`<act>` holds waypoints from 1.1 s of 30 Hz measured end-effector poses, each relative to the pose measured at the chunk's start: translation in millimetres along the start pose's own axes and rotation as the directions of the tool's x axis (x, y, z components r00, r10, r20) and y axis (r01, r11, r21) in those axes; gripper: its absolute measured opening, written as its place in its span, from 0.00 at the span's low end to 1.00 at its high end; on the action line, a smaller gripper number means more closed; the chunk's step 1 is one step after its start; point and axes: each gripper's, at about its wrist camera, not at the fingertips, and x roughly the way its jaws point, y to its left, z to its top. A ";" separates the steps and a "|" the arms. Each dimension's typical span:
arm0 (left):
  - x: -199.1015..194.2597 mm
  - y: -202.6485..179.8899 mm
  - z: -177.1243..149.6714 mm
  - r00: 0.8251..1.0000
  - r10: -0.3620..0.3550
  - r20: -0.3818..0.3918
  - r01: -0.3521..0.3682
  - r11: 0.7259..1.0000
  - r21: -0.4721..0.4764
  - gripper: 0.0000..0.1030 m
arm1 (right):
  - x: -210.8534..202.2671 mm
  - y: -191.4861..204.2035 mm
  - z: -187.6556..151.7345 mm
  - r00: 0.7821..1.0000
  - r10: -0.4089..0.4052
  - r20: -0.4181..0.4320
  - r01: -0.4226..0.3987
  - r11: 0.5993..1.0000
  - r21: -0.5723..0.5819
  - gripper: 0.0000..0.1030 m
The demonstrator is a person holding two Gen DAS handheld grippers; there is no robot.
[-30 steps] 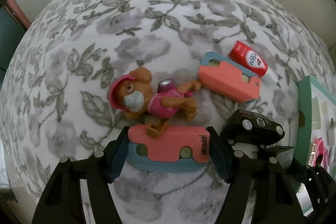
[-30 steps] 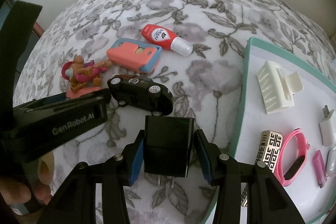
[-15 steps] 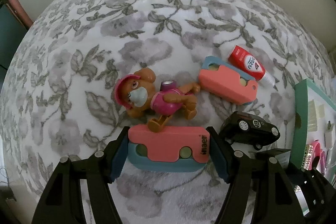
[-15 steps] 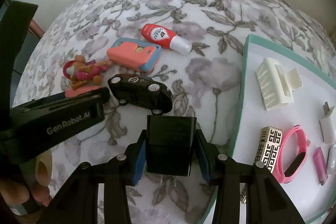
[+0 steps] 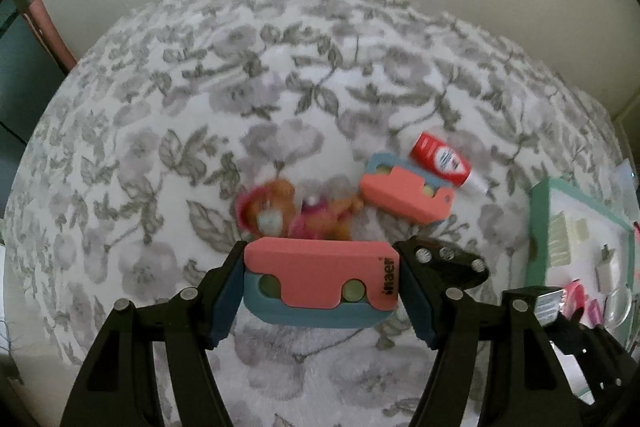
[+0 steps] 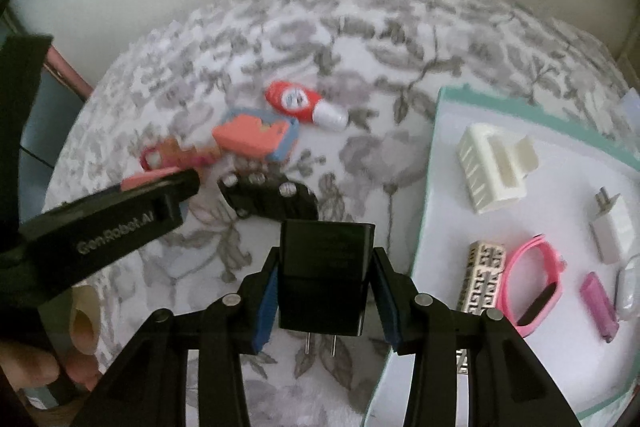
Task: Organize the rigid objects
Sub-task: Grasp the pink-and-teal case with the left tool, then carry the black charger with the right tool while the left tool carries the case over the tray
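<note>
Both grippers higher, seemingly loaded

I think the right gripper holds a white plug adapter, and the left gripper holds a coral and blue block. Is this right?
Not quite. The plug adapter in the right gripper is black, not white, as the right wrist view shows. The left gripper does hold the coral and blue block.

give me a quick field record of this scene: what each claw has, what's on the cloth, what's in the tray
left claw: shut on pink and blue case
right claw: shut on black charger
on floral cloth: second pink and blue case, red bottle, toy dog, black toy car
in tray: cream hair clip, white plug, pink band, patterned block, purple stick
</note>
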 end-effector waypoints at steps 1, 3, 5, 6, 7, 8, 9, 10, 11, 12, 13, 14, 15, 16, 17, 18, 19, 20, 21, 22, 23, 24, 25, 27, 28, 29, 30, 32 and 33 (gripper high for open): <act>-6.7 -0.7 1.7 1.000 0.001 0.016 -0.001 1.000 -0.003 0.70 | -7.6 -1.0 1.5 1.000 0.005 0.022 -0.005 1.000 0.005 0.44; -17.7 0.5 5.1 0.999 0.005 0.048 -0.004 1.000 -0.007 0.70 | -20.6 -3.3 4.0 0.998 0.006 0.060 -0.006 1.000 0.013 0.44; -30.4 0.2 6.7 0.997 0.008 0.079 -0.007 1.000 -0.013 0.70 | -33.6 -6.4 5.4 0.996 -0.001 0.094 -0.001 1.000 0.021 0.44; -35.1 -0.1 7.5 0.996 0.008 0.091 -0.007 1.000 -0.015 0.70 | -38.7 -8.0 6.1 0.994 -0.004 0.106 0.001 1.000 0.024 0.44; -39.7 -0.7 8.7 0.995 0.008 0.103 -0.007 1.000 -0.016 0.70 | -43.5 -10.0 7.0 0.993 -0.007 0.119 0.003 1.000 0.029 0.44; -44.8 -1.7 9.3 0.993 0.008 0.116 -0.006 1.000 -0.017 0.70 | -48.6 -12.8 7.7 0.992 -0.009 0.129 0.004 0.999 0.037 0.44; -49.1 -3.0 10.1 0.992 0.009 0.127 -0.006 1.000 -0.017 0.70 | -52.4 -15.0 8.8 0.991 -0.011 0.137 0.005 0.999 0.045 0.44; -53.4 -4.9 10.9 0.990 0.009 0.139 -0.007 1.000 -0.015 0.70 | -56.4 -17.3 9.6 0.989 -0.016 0.145 0.009 0.999 0.054 0.44; -57.8 -7.5 12.0 0.989 0.008 0.150 -0.007 1.000 -0.013 0.70 | -60.9 -20.2 9.9 0.988 -0.025 0.154 0.016 0.998 0.061 0.44; -62.5 -11.1 12.3 0.987 0.006 0.162 -0.005 1.000 -0.007 0.70 | -65.4 -23.6 10.2 0.986 -0.038 0.162 0.027 0.997 0.068 0.44; -65.8 -15.2 13.1 0.985 0.000 0.173 -0.001 1.000 0.002 0.70 | -67.7 -26.6 11.5 0.985 -0.047 0.168 0.035 0.997 0.073 0.44; -69.3 -19.2 12.0 0.984 -0.005 0.180 0.003 1.000 0.009 0.70 | -70.9 -30.7 12.2 0.983 -0.058 0.175 0.045 0.996 0.080 0.44; -72.3 -23.6 11.4 0.982 -0.011 0.187 0.008 1.000 0.017 0.70 | -75.0 -35.2 12.1 0.981 -0.068 0.182 0.053 0.995 0.088 0.44; -75.1 -28.9 10.9 0.981 -0.019 0.191 0.014 1.000 0.026 0.70 | -79.8 -40.2 11.7 0.978 -0.084 0.190 0.067 0.993 0.096 0.44; -77.3 -35.0 10.0 0.980 -0.026 0.195 0.020 0.999 0.036 0.70 | -82.4 -44.6 11.1 0.976 -0.094 0.196 0.075 0.992 0.102 0.44; -79.2 -41.3 9.3 0.980 -0.032 0.198 0.023 0.999 0.048 0.70 | -86.1 -49.8 10.6 0.974 -0.107 0.202 0.085 0.990 0.112 0.44; -80.1 -46.4 8.6 0.979 -0.036 0.200 0.025 0.998 0.057 0.70 | -89.2 -55.6 9.9 0.971 -0.115 0.208 0.091 0.988 0.123 0.44; -81.6 -52.8 7.7 0.978 -0.042 0.202 0.028 0.997 0.069 0.70 | -92.0 -60.1 9.6 0.970 -0.120 0.212 0.093 0.987 0.134 0.44; -83.2 -57.6 6.3 0.978 -0.050 0.203 0.034 0.996 0.078 0.70 | -94.7 -65.4 8.8 0.968 -0.127 0.216 0.096 0.985 0.145 0.44; -84.5 -63.2 5.4 0.977 -0.061 0.202 0.044 0.995 0.087 0.70 | -98.0 -72.3 7.9 0.966 -0.138 0.220 0.104 0.982 0.159 0.44; -85.7 -68.9 4.4 0.977 -0.072 0.201 0.054 0.994 0.096 0.70 | -100.1 -76.7 6.7 0.964 -0.145 0.222 0.108 0.980 0.169 0.44; -86.4 -73.5 3.4 0.976 -0.081 0.200 0.062 0.993 0.103 0.70 | -102.0 -82.2 5.7 0.963 -0.154 0.223 0.115 0.977 0.181 0.44; -87.2 -78.9 2.4 0.976 -0.090 0.199 0.068 0.991 0.112 0.70 | -104.2 -88.3 4.6 0.961 -0.164 0.224 0.121 0.974 0.193 0.44; -88.9 -91.3 -0.2 0.975 -0.103 0.196 0.078 0.988 0.132 0.70 | -107.5 -100.1 2.1 0.958 -0.180 0.223 0.131 0.967 0.217 0.44; -89.1 -97.0 -1.4 0.975 -0.110 0.192 0.084 0.986 0.141 0.70 | -109.1 -106.1 0.7 0.956 -0.190 0.222 0.138 0.964 0.229 0.44; -88.9 -102.2 -2.8 0.975 -0.119 0.188 0.092 0.985 0.149 0.70 | -110.6 -112.4 -0.8 0.954 -0.202 0.220 0.147 0.959 0.242 0.44; -89.0 -107.7 -4.4 0.974 -0.132 0.182 0.103 0.982 0.156 0.70 | -111.9 -117.9 -2.8 0.952 -0.212 0.219 0.155 0.956 0.251 0.44; -88.7 -120.4 -7.5 0.973 -0.156 0.169 0.127 0.977 0.174 0.70 | -114.5 -130.0 -6.1 0.949 -0.231 0.214 0.169 0.948 0.271 0.44; -88.7 -126.6 -9.2 0.973 -0.165 0.164 0.134 0.974 0.184 0.70 | -115.8 -135.6 -7.2 0.948 -0.238 0.212 0.175 0.944 0.280 0.44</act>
